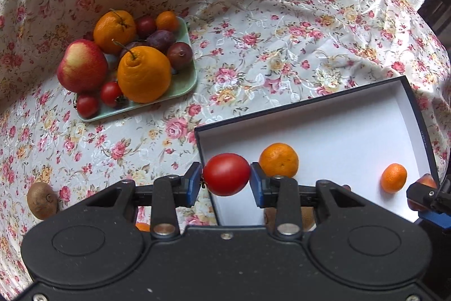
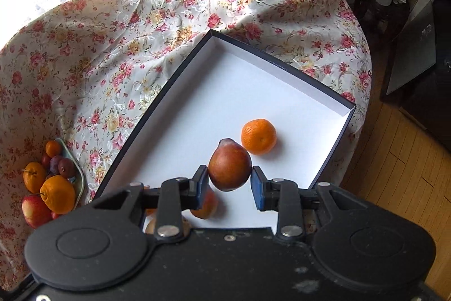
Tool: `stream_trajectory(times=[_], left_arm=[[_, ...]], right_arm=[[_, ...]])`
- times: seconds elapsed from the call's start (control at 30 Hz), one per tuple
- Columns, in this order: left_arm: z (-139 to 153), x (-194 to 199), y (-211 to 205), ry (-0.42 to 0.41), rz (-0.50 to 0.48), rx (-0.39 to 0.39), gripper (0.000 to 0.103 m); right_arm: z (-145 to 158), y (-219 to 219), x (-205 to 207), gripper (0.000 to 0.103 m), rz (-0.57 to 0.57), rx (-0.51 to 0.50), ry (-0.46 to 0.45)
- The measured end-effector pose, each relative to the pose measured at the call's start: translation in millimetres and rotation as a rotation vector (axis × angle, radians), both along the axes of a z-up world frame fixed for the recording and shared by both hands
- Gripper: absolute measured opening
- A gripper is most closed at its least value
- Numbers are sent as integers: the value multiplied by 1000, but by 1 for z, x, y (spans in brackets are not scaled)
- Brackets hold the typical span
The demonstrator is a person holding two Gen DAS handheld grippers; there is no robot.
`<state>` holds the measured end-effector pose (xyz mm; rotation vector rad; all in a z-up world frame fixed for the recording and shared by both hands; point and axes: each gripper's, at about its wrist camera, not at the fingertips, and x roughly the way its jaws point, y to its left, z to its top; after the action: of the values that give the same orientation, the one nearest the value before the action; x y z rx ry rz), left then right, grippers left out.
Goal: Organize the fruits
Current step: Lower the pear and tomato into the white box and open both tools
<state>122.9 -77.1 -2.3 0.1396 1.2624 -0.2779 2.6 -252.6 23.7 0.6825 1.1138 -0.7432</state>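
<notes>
**Two fruits held over the box**

Red tomato point(image 1: 226, 174) pinched between left gripper point(image 1: 226, 179) pads, above near-left corner of white-lined box point(image 1: 324, 117). Reddish-brown plum point(image 2: 229, 169) clamped in right gripper point(image 2: 229, 182), over box floor. Two tangerines point(image 1: 278, 160) point(image 1: 393, 178) lying inside box. Green tray point(image 1: 184, 83) of heaped fruit left of box; kiwi point(image 1: 42, 200) nearer, on floral cloth point(image 1: 282, 47).

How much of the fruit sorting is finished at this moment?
Done: two mandarins already lie in the box. In hand: the left gripper holds a tomato and the right gripper a reddish fruit, both over the box. Left: the tray is still piled with fruit, and a kiwi lies on the cloth.
</notes>
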Motion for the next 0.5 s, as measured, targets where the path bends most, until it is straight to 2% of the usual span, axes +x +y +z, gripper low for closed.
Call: stream_trajectory(times=[0.17,0.3,0.5], left_arm=[[-10,-3,-40,8,-35,-6,45],[-20,-7,-60,40,-18,-40,45],[-31,-19,-83,37,-71,9,45]], right_arm=[[-9,-23,-17,33,24,-12,27],[-13,-32,-23,33,44,-25,44],[-9,-37,-27,33,84,-14,16]])
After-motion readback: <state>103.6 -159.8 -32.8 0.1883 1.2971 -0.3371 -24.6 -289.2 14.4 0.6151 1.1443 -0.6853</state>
